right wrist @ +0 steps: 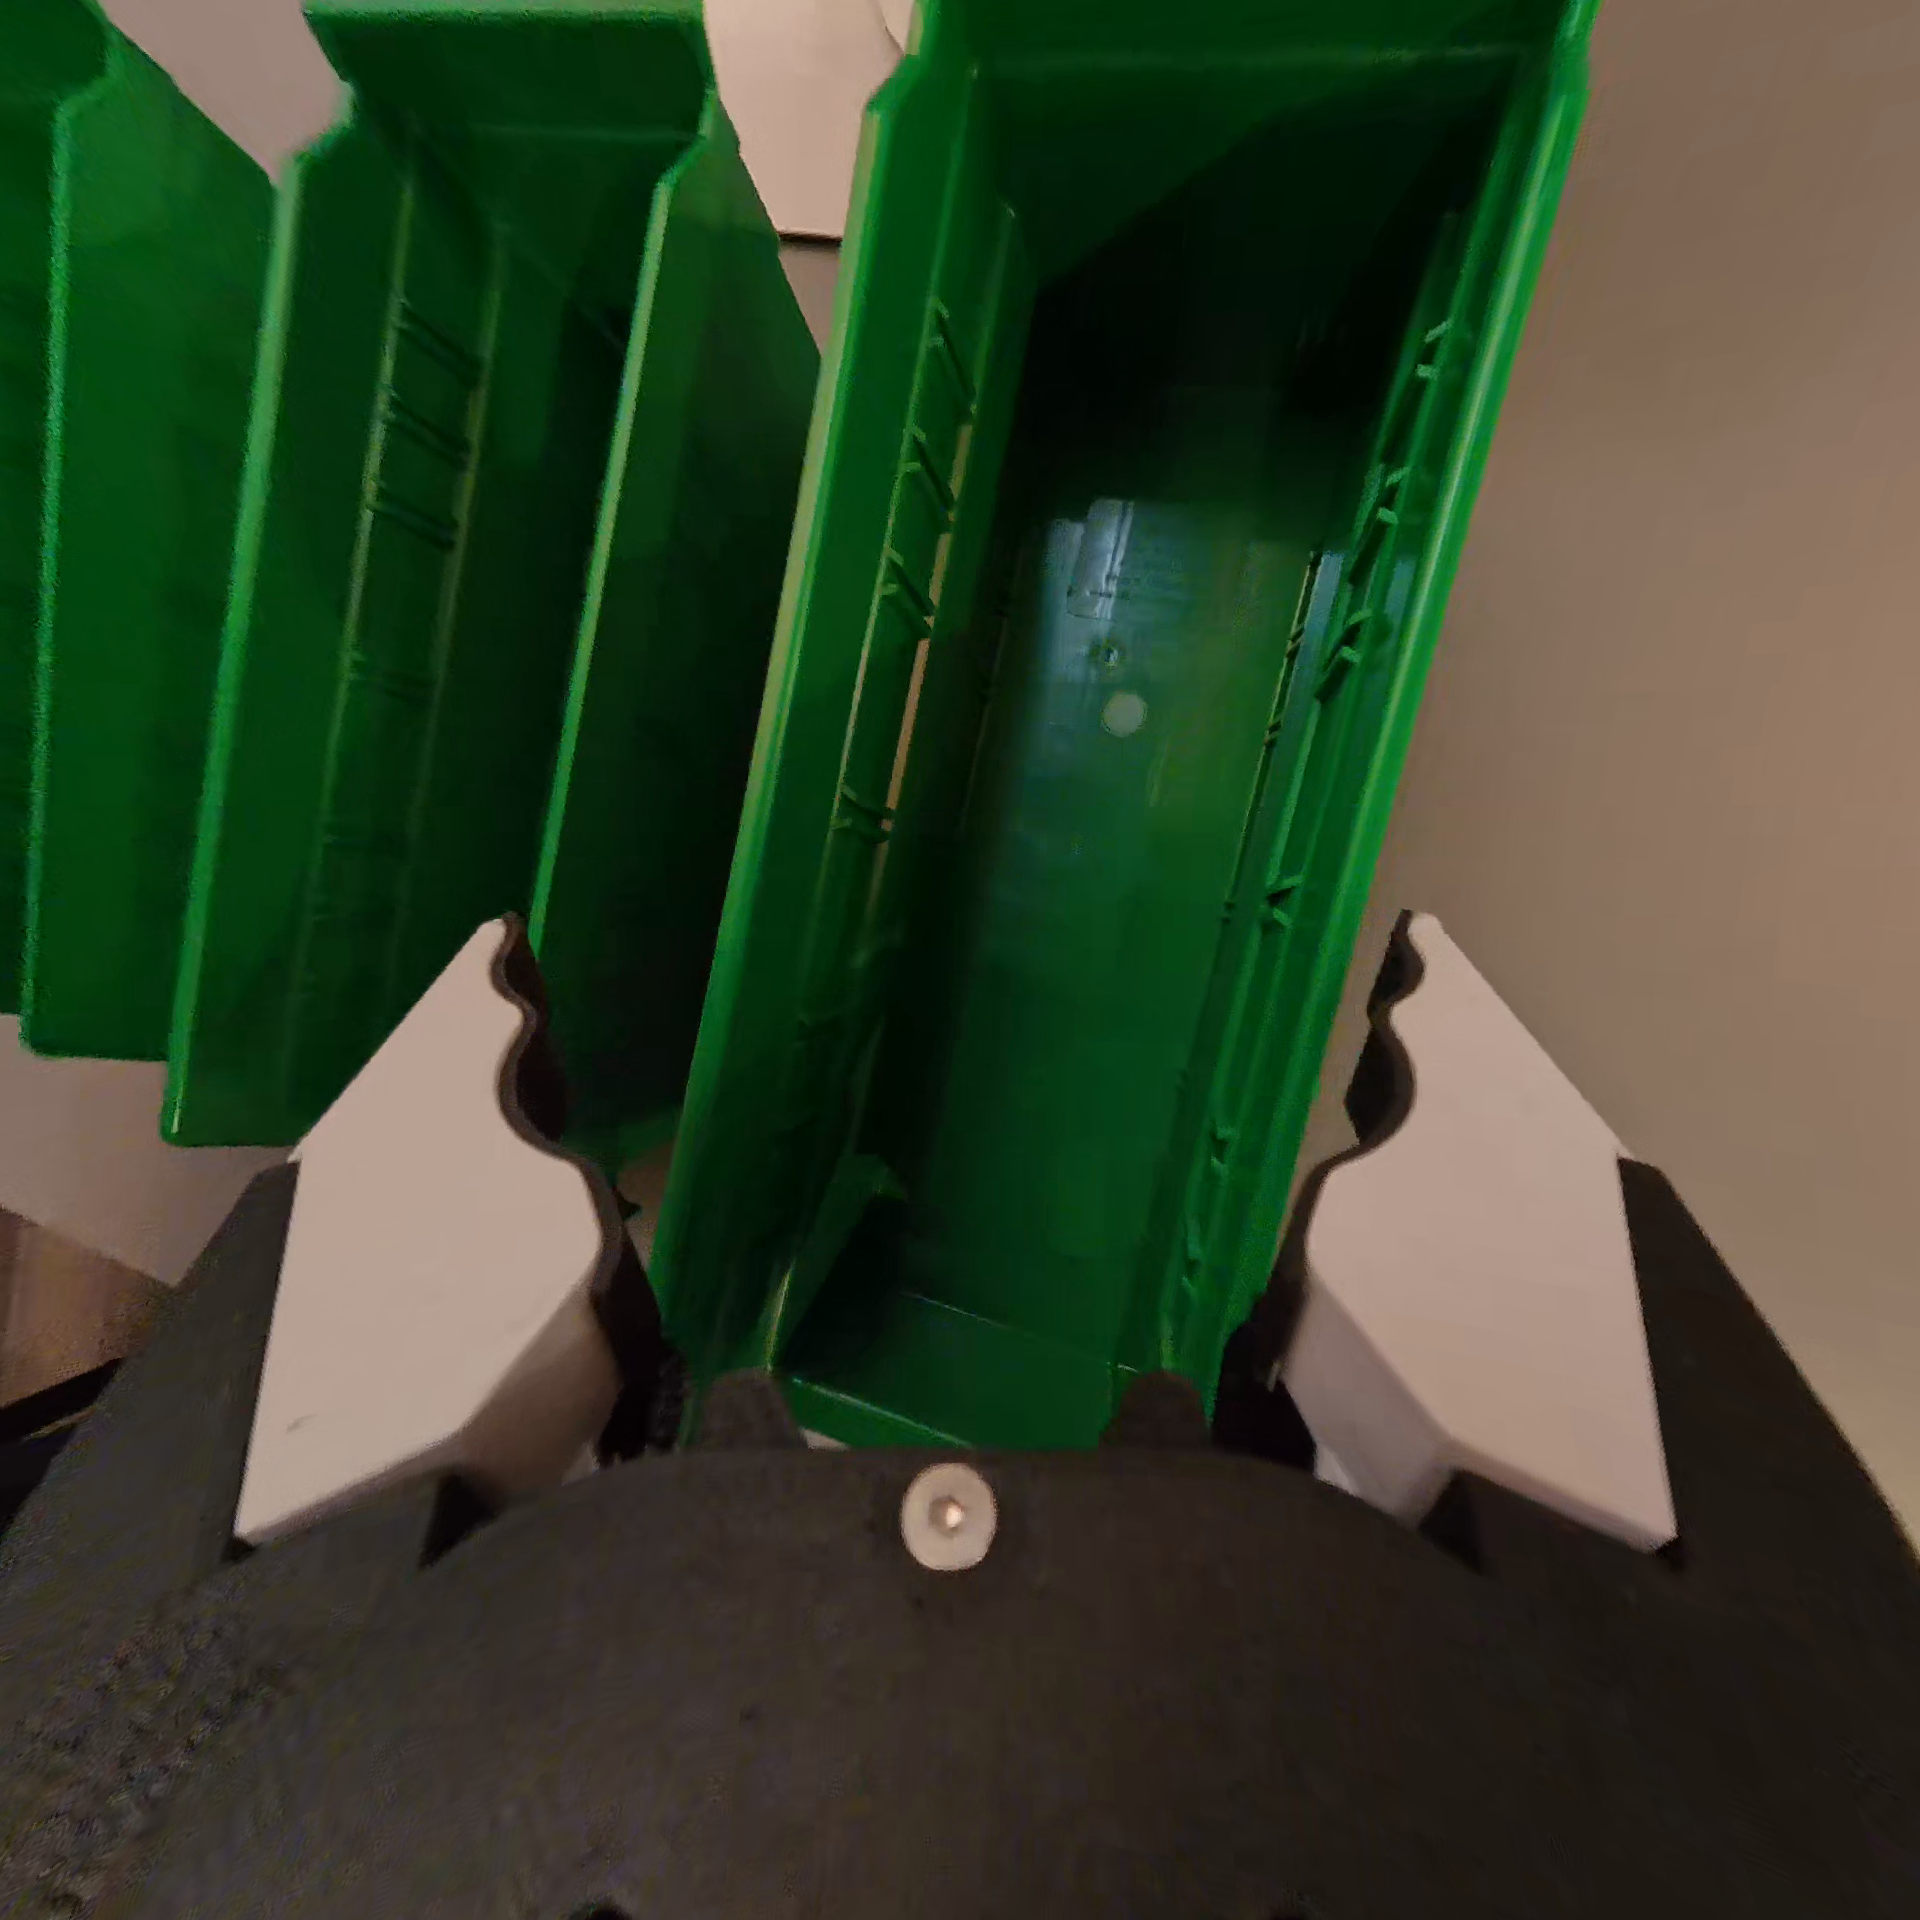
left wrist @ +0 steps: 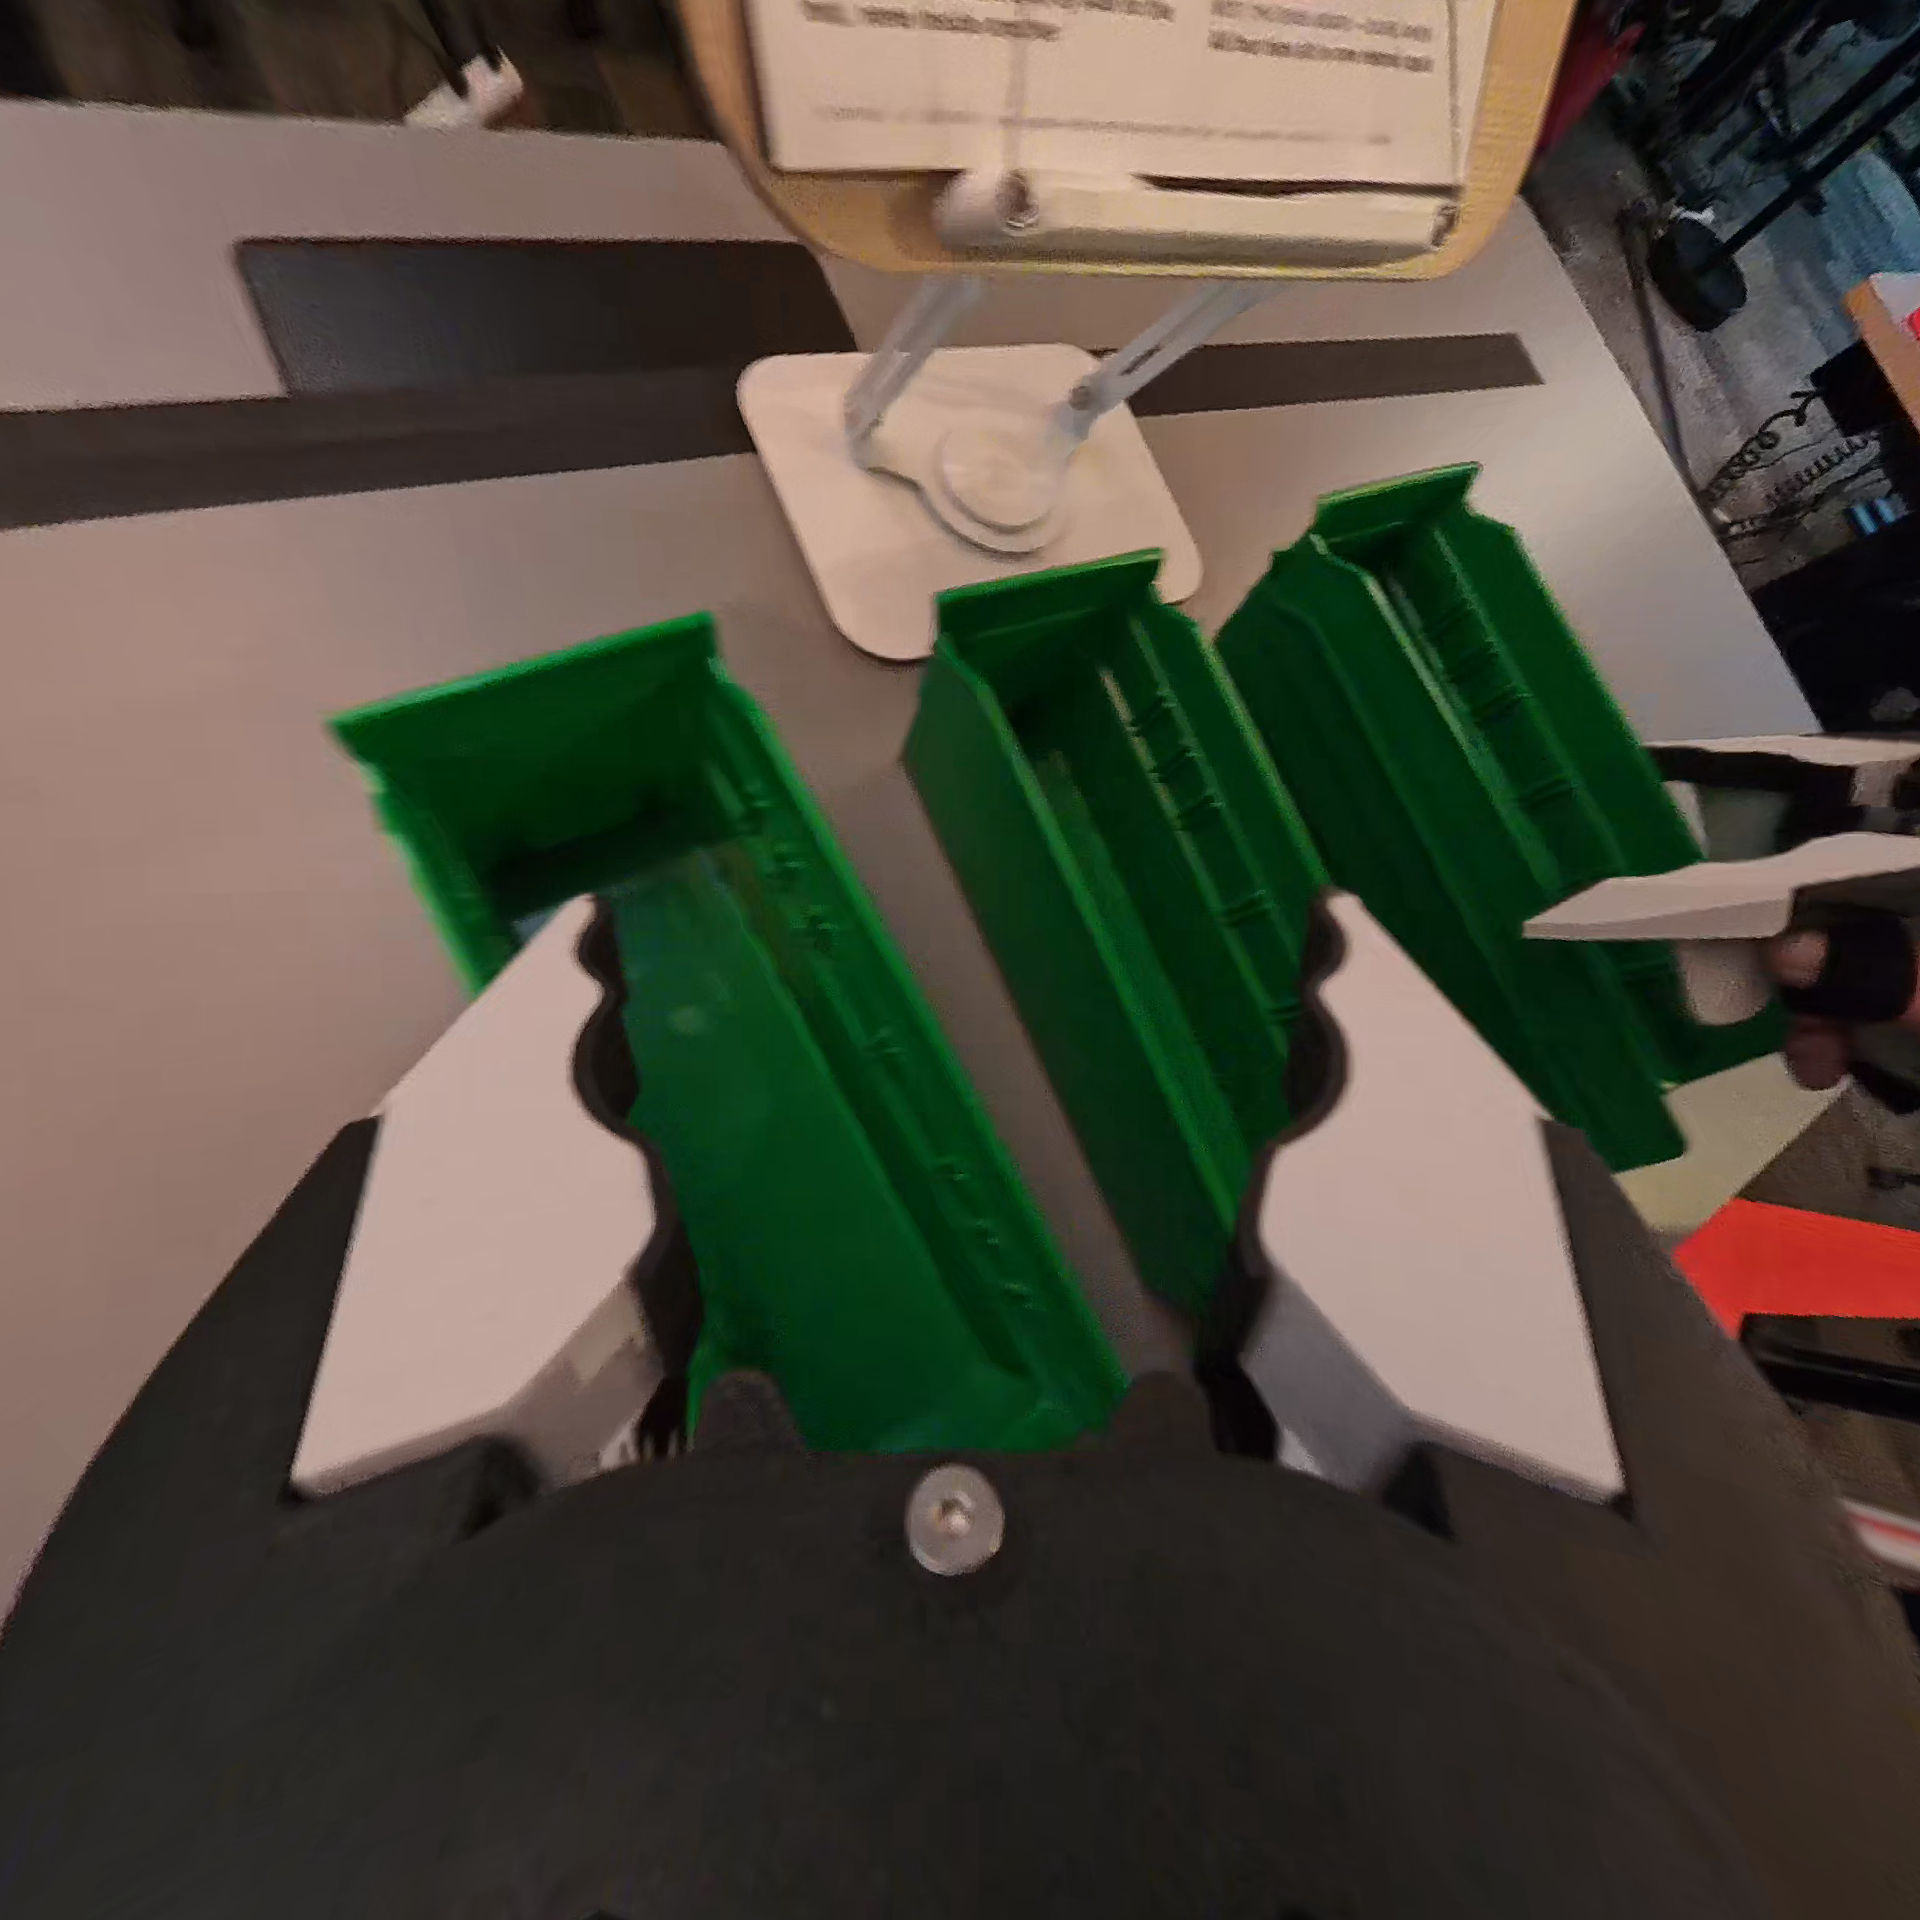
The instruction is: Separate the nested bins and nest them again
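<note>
Three green bins side by side on your bench [left wrist: 312,582]; your left hand-held gripper [left wrist: 956,935] spread wide over the left bin [left wrist: 831,1143]; your right hand-held gripper [right wrist: 956,977] spread wide around the right bin [right wrist: 1091,831], middle bin [right wrist: 436,623] just beside.

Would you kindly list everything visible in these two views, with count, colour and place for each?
Bins: three, green, long and narrow, open tops up, side by side on the table, apart and not nested: left bin, middle bin, right bin.
Table: one, grey with a dark strip across it, under the bins.
Stand base: one, pale flat plate, behind the middle bin.
Board with paper sheet: one, tan, held above the stand.
Orange object: one, off the table's right edge, unclear.
Left hand-held gripper: white fingers, open, over the left bin's near end.
Right hand-held gripper: white fingers, open, straddling the right bin's near end.
</note>
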The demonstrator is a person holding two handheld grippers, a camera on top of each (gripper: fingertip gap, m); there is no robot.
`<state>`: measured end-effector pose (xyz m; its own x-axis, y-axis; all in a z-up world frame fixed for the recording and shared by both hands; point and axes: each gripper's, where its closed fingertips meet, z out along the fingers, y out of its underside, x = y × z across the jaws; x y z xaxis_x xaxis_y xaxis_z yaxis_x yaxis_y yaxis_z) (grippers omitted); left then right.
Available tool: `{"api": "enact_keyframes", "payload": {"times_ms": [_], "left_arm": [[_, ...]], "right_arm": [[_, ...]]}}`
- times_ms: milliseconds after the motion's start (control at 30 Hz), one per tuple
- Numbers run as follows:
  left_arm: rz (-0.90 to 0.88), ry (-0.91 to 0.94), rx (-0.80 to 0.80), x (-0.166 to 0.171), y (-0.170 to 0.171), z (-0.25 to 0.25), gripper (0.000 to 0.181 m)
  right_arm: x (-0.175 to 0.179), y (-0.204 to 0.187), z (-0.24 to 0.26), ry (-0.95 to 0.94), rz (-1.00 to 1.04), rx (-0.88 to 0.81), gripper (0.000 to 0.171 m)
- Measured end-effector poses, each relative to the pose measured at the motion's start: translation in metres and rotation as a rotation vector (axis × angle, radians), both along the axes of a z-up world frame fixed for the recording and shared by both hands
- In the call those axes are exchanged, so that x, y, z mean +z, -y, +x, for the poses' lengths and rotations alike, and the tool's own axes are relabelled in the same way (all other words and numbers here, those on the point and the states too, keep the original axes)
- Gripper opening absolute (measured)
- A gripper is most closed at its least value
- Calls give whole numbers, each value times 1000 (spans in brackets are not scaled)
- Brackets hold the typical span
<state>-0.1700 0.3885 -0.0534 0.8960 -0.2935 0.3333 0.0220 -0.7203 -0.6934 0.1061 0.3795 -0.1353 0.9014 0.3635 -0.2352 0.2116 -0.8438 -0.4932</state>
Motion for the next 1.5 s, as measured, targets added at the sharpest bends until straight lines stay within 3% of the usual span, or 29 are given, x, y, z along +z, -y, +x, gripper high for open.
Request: {"api": "enact_keyframes", "payload": {"times_ms": [33,100,233,333,467,633,733,767,1067,1267,1500], "left_arm": [[-46,-2,11,-2,1,17,142],[-105,43,-36,-3,8,66,155],[-231,-18,-129,-38,18,136,158],[-294,-90,-135,-74,16,152,159],[-357,-240,-124,-111,14,151,159],[-384,-322,-105,-123,10,149,159],[-433,-339,-106,-132,15,149,159],[-439,-345,-104,-133,15,149,159],[-476,-448,-75,-145,15,139,158],[-448,-436,-99,-139,15,140,132],[-427,-393,-84,-133,16,138,115]], "right_arm": [[3,1,1,-7,8,10,151],[7,4,6,-23,9,22,148],[8,11,16,-36,6,54,143],[12,13,19,-81,27,84,140],[7,18,23,-88,26,140,133],[-29,25,22,-69,12,194,121],[-38,29,12,-188,-7,186,121],[-37,30,10,-206,-10,199,113],[5,3,43,-397,4,147,108],[8,-14,82,-434,16,66,104],[5,-11,93,-454,5,50,104]]}}
